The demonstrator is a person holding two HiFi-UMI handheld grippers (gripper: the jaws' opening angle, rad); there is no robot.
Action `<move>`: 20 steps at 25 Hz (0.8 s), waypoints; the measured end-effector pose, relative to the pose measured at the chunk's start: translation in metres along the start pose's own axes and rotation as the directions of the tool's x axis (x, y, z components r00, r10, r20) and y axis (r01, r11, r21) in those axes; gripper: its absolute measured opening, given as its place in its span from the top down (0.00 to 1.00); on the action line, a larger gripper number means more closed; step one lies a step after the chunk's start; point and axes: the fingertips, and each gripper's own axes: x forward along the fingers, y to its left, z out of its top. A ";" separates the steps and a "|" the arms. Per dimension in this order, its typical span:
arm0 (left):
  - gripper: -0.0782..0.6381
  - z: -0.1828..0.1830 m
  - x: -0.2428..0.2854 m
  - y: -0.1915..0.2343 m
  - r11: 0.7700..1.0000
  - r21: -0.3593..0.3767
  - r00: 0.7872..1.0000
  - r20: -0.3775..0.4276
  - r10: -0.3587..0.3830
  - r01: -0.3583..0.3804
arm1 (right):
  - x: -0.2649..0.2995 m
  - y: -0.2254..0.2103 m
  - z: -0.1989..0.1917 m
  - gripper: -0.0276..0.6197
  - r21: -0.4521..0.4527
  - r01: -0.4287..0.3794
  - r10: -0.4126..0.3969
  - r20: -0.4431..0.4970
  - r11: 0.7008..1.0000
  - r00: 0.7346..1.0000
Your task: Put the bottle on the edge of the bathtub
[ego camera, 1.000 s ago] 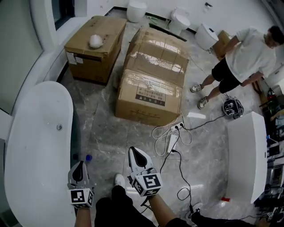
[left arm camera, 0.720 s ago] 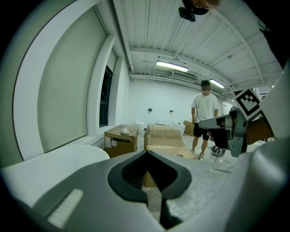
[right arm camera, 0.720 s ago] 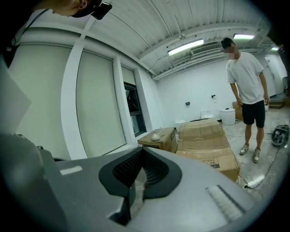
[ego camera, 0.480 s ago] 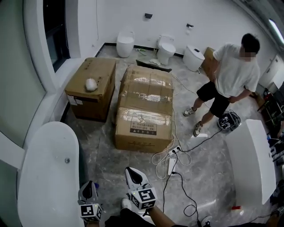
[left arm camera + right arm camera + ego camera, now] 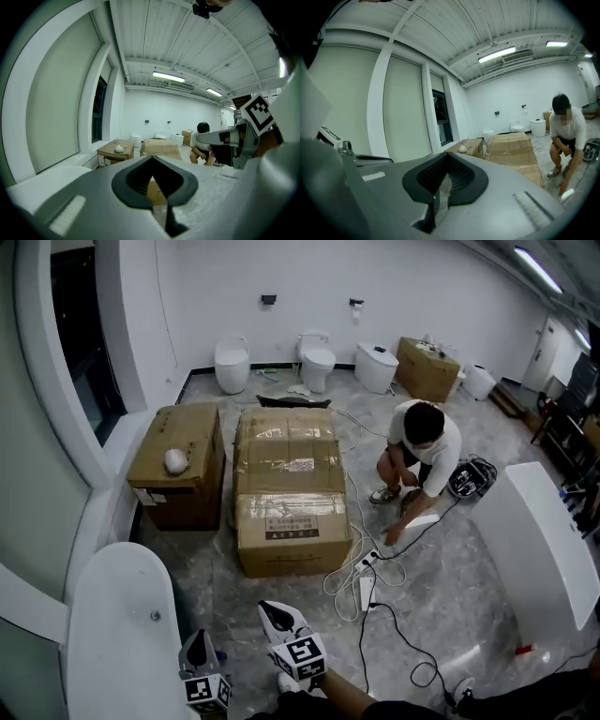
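While person (image 5: 422, 451) crouches, cartons (image 5: 289, 484) near bathtub (image 5: 112, 652) — cables (image 5: 375, 589)

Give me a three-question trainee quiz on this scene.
1. True or false: the left gripper holds a bottle.
2. The person on the right of the head view is: A) standing, B) crouching, C) sitting on a box.
3. What lies on top of the smaller cardboard box?

Key: 1 false, its fingers are together on nothing; 2 B; 3 a round white object.
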 end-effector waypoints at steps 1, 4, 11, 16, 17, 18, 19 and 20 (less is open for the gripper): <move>0.89 0.004 0.000 0.000 1.000 0.007 1.000 0.003 -0.002 0.002 | -0.001 0.001 0.001 0.92 -0.003 -0.001 0.001 0.006 1.000 1.000; 0.89 0.015 0.001 0.000 1.000 0.024 1.000 0.011 -0.005 0.005 | -0.004 0.001 0.006 0.92 -0.008 0.001 -0.001 0.016 1.000 1.000; 0.89 0.024 -0.011 -0.004 0.999 0.050 1.000 0.027 -0.006 0.005 | -0.009 0.007 0.007 0.93 -0.001 -0.013 0.013 0.013 1.000 1.000; 0.89 0.021 -0.023 -0.001 0.999 0.046 1.000 0.028 -0.002 0.001 | -0.011 0.021 0.009 0.93 -0.008 -0.030 0.030 0.006 1.000 1.000; 0.89 0.022 -0.024 0.001 0.999 0.041 1.000 0.027 -0.001 0.000 | -0.011 0.023 0.010 0.93 -0.006 -0.028 0.028 0.003 1.000 1.000; 0.89 0.021 -0.025 0.004 0.999 0.037 1.000 0.027 0.000 -0.001 | -0.011 0.026 0.009 0.93 -0.007 -0.030 0.030 -0.001 1.000 1.000; 0.89 0.021 -0.026 0.006 0.999 0.034 1.000 0.026 0.002 -0.003 | -0.011 0.028 0.007 0.94 -0.011 -0.033 0.033 -0.005 0.999 0.999; 0.89 0.020 -0.027 0.008 1.000 0.030 1.000 0.025 0.004 -0.005 | -0.011 0.029 0.005 0.94 -0.018 -0.035 0.034 -0.007 0.999 0.999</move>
